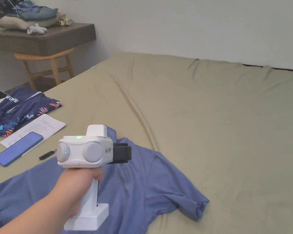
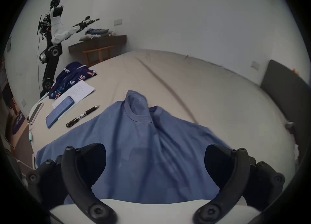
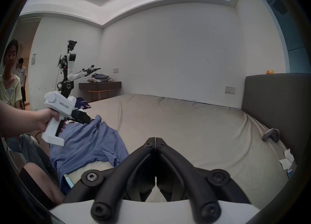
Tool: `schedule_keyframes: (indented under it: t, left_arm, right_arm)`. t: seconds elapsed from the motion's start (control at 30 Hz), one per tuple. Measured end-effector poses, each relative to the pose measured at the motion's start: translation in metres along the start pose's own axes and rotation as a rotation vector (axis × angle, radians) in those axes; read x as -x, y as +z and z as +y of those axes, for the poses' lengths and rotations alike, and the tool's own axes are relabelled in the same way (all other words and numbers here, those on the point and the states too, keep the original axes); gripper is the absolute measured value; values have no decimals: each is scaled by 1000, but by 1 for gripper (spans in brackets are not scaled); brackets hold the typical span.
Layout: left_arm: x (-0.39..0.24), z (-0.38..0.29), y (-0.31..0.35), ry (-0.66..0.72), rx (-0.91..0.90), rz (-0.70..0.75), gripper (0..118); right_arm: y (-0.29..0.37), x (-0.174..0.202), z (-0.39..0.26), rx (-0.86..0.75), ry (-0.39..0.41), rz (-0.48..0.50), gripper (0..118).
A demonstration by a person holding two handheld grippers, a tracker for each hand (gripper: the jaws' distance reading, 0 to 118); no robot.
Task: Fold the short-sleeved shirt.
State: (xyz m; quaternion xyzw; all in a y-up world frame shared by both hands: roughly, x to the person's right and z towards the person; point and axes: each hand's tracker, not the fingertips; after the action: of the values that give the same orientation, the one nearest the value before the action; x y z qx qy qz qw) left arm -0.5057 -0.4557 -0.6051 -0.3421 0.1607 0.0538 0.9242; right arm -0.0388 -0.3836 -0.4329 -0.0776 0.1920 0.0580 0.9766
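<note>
Altogether one blue shirt [image 1: 136,182] rumpled on bed [image 1: 219,115], two tongs: left [image 2: 155,165] agape, right [image 3: 155,141] closed.

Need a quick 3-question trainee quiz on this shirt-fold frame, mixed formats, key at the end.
1. True or false: the left gripper is shut on the blue shirt.
2. Which gripper has its jaws closed together on nothing? A) left B) right
3. Fill in: beside the shirt, a pen lies next to a ____.

Key: 1 false, its jaws stand apart over the shirt; 2 B, the right gripper; 3 phone.
</note>
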Motion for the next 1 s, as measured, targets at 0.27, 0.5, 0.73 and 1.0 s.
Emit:
schedule_keyframes:
  t: [0.27,0.5,0.73,1.0]
  left_arm:
    - [2,-2,-78,89,122,71,24]
    - [-9,-18,-73,-34,39,116,1]
    - [-28,17,19,-127,-174,35,0]
    - [-114,76,154,-161,-406,-189,0]
  right_arm:
    - [-15,-10,-15,77,17,-30,0]
    - [-11,-11,-17,111,-1,-12,0]
    - [11,-17,-4,54,-28,-31,0]
    - [36,-48,4,-16,-41,-141,0]
